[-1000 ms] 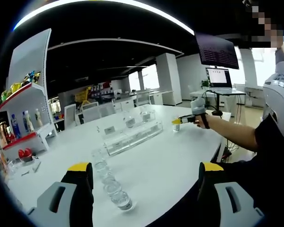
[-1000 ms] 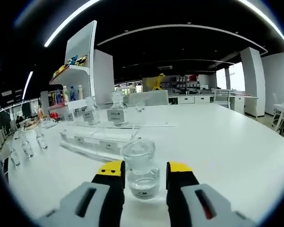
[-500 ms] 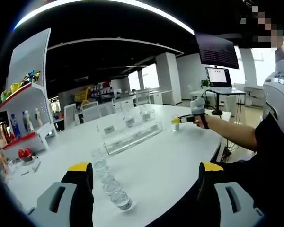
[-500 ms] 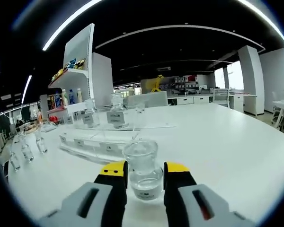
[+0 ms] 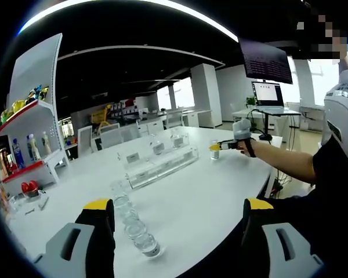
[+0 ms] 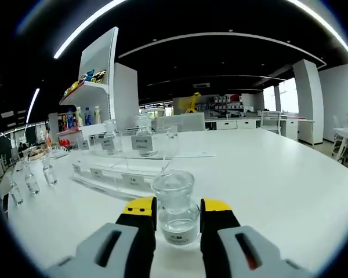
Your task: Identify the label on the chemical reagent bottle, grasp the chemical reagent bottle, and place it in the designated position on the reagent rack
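A small clear glass reagent bottle [image 6: 174, 194] with a wide neck sits between the yellow-tipped jaws of my right gripper [image 6: 178, 207], which is shut on it just above the white table [image 6: 290, 179]. From the left gripper view, the right gripper [image 5: 218, 147] holds that bottle [image 5: 214, 154] at the table's far side, beside the clear acrylic reagent rack [image 5: 160, 163]. The rack [image 6: 119, 169] has tiers with white labels, and labelled bottles [image 6: 142, 138] stand on it. My left gripper [image 5: 177, 208] is open near the table's front edge, behind a row of several small bottles [image 5: 134, 225].
A white display shelf [image 5: 28, 136] with coloured bottles stands at the left end of the table. More loose small bottles [image 6: 30, 178] stand left of the rack. A person's arm [image 5: 290, 165] reaches across from the right. A desk with monitors [image 5: 268, 95] is behind.
The right gripper's jaws have closed in on the bottle, and the bottle has risen slightly. The left gripper has stayed still.
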